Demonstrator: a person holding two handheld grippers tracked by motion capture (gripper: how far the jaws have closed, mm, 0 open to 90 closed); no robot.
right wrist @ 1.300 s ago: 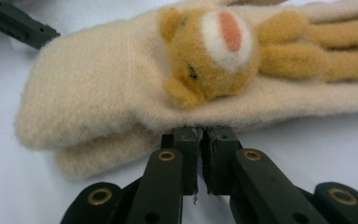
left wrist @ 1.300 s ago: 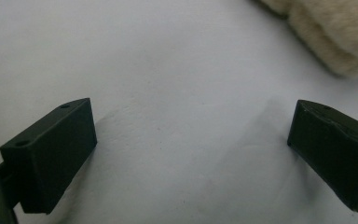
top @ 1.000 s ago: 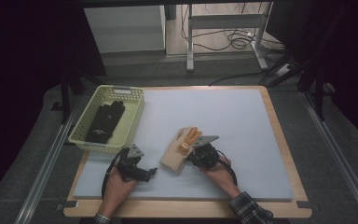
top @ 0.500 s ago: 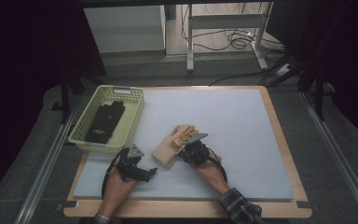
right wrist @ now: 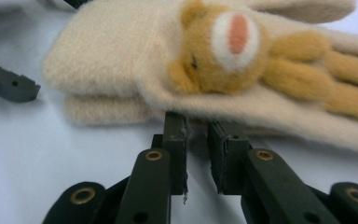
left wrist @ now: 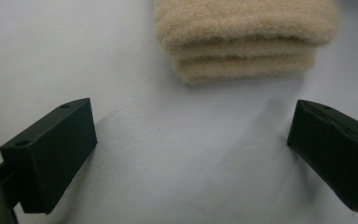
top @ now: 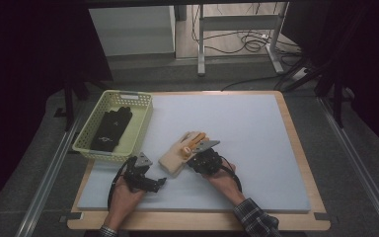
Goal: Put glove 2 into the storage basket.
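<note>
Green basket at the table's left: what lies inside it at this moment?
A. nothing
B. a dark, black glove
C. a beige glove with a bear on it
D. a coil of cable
B: in the high view the green basket holds a black glove, while the beige bear glove lies out on the white mat.

**Fleece, foam and matt plastic**

I see a cream glove [right wrist: 121,51] of soft, fuzzy fleece, its bear patch [right wrist: 223,46] in shaggier tan plush. My worktop [top: 256,128] looks like smooth, matt pale foam, edged by a wooden frame [top: 296,143]. The basket [top: 91,138] is perforated yellow-green plastic. My right gripper [right wrist: 196,140] is matt black plastic with brass-coloured rivets.
</note>
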